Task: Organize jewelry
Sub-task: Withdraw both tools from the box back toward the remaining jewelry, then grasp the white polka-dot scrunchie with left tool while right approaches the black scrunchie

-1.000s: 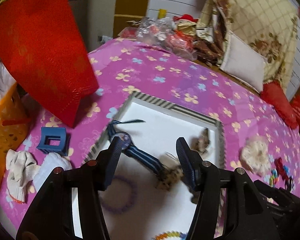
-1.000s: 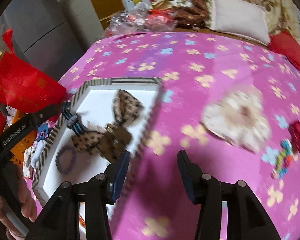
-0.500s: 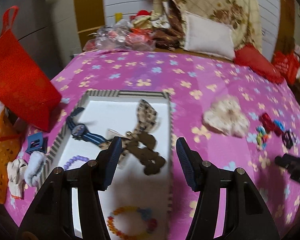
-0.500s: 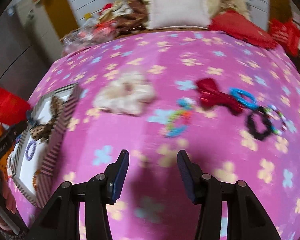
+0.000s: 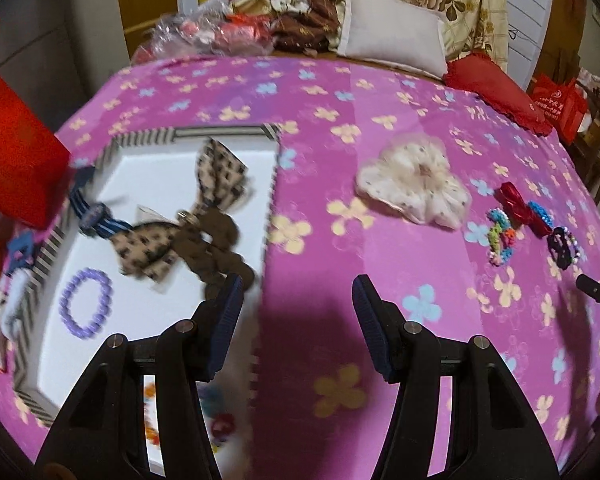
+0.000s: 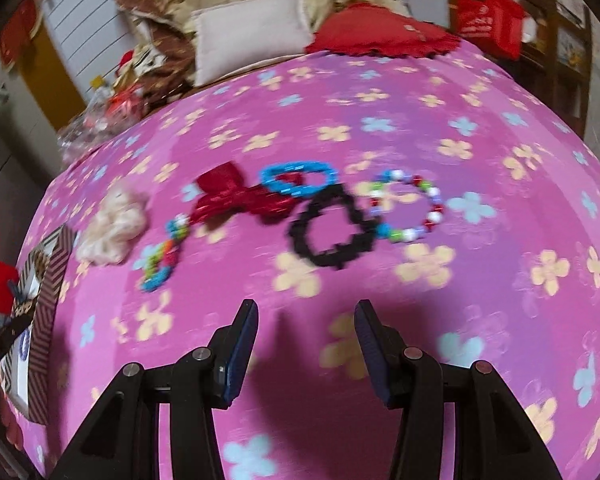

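Both grippers have swung rightward across the pink flowered bedspread [image 5: 340, 92] since a second ago. The left gripper [image 5: 296, 300] then hung over the inside of the striped box [image 5: 220, 134]; it now straddles the box's right wall, jaws parted at a middling width with nothing between them. The box contents show no change: a leopard-print bow [image 5: 216, 184], a striped-band watch [image 5: 96, 216], a purple bead bracelet [image 5: 86, 304] and, blurred near the front edge, a multicoloured bracelet [image 5: 220, 424].

The right gripper [image 6: 306, 320] has travelled further. It was at the box's right edge (cream scrunchie ahead of it); it now hangs above open bedspread just short of the loose pieces, jaws likewise half parted and empty.

Items lying loose on the bedspread, well apart from the box:
- cream scrunchie [image 6: 114, 224]
- rainbow bead bracelet [image 6: 164, 256]
- red bow [image 6: 236, 198]
- blue hair tie [image 6: 298, 178], overlapping the bow
- black scrunchie [image 6: 332, 232]
- white-and-coloured bead bracelet [image 6: 412, 208]

The right-wrist view is motion-blurred.
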Demonstrator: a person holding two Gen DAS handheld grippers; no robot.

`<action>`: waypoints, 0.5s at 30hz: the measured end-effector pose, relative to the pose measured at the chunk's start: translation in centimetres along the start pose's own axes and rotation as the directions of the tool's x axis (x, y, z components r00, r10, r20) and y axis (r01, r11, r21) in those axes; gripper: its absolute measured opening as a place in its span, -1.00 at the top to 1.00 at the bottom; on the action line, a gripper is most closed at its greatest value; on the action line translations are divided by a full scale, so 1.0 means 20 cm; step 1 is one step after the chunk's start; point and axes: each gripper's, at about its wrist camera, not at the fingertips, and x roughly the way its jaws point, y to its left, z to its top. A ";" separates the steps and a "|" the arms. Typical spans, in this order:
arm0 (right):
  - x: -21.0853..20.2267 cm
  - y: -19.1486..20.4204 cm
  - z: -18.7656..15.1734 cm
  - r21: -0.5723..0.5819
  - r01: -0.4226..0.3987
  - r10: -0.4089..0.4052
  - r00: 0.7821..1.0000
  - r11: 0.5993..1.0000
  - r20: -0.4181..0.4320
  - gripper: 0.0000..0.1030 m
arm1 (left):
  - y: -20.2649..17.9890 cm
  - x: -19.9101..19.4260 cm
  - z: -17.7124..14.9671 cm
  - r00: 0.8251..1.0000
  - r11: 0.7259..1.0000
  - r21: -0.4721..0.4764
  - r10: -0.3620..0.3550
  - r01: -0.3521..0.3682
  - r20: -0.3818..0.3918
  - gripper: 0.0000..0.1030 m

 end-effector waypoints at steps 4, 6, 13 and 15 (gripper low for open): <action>0.03 -0.08 0.03 0.020 -0.005 0.005 1.000 1.000 0.004 0.07 | -0.06 0.09 0.01 0.998 1.000 0.002 -0.009 0.010 -0.063 -0.09; 0.05 -0.10 0.05 0.016 0.004 -0.004 1.000 1.000 0.013 0.07 | -0.09 0.14 0.03 0.996 1.000 -0.013 -0.015 0.014 -0.088 -0.09; 0.16 -0.14 0.16 0.013 0.028 -0.028 0.999 1.000 0.024 0.07 | -0.15 0.29 0.21 0.988 0.994 -0.084 -0.086 0.075 -0.126 -0.09; 0.19 -0.13 0.17 0.003 0.026 -0.026 1.000 1.000 0.018 0.07 | -0.16 0.36 0.26 0.985 0.991 -0.099 -0.102 0.088 -0.143 -0.09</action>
